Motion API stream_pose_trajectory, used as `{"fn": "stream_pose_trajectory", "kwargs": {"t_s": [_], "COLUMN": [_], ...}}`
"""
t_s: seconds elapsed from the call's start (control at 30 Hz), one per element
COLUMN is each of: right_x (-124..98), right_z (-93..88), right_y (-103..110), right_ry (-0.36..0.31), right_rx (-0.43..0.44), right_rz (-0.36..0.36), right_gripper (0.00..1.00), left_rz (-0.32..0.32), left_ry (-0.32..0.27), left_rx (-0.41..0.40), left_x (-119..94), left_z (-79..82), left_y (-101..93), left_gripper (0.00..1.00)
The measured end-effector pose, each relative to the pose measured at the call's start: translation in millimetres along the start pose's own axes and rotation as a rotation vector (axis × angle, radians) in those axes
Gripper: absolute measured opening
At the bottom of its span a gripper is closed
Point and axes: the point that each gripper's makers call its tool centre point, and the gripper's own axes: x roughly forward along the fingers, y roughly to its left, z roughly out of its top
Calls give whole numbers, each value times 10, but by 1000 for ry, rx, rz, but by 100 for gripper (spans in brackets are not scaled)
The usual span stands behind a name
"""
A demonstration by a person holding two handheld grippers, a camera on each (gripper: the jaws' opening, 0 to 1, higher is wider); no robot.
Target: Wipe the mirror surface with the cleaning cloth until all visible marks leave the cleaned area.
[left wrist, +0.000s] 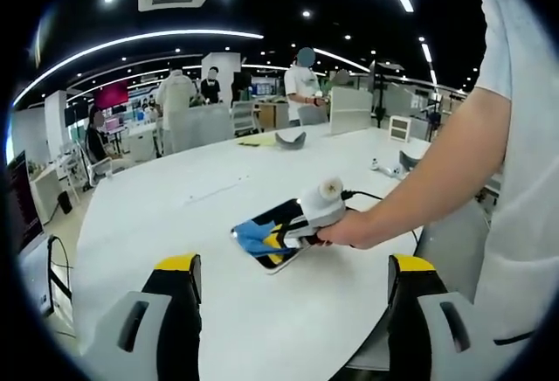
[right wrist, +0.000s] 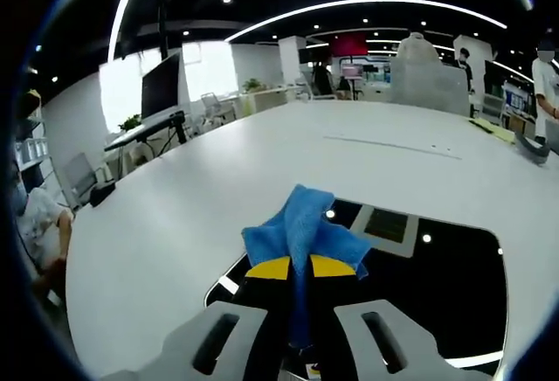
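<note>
A small rectangular mirror (right wrist: 437,289) lies flat on the white table (right wrist: 175,224), its dark glass reflecting ceiling lights. My right gripper (right wrist: 300,267) is shut on a blue cleaning cloth (right wrist: 301,222), and the cloth rests on the mirror's near-left part. In the left gripper view the same mirror (left wrist: 276,262) sits mid-table, with the blue cloth (left wrist: 251,238) on it under the right gripper (left wrist: 278,238), held by a person's hand (left wrist: 349,228). My left gripper (left wrist: 295,266) hangs open above the table's near edge, short of the mirror, with nothing between its jaws.
A grey curved object (left wrist: 291,139) and a yellow sheet (left wrist: 258,140) lie at the table's far side. Small items (left wrist: 389,169) sit near its right edge. Several people stand behind the table (left wrist: 175,206). A monitor (right wrist: 162,84) and chairs stand beyond it.
</note>
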Motion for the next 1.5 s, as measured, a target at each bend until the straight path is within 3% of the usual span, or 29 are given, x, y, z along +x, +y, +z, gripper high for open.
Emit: {"fn": "stream_pose_trajectory", "kwargs": {"t_s": [0.73, 1.5], "right_x": [26, 25], "right_z": [1, -7], "right_y": [182, 204], "right_ry": [2, -5], "right_rx": [-3, -1], "right_rz": [82, 84], "right_gripper": [1, 1], "left_rz": [-4, -26], "left_ry": [2, 12], "left_rx": [-12, 15], "left_x": [20, 98], "left_z": [-49, -31], "left_y": [10, 35], "left_gripper": [88, 87]}}
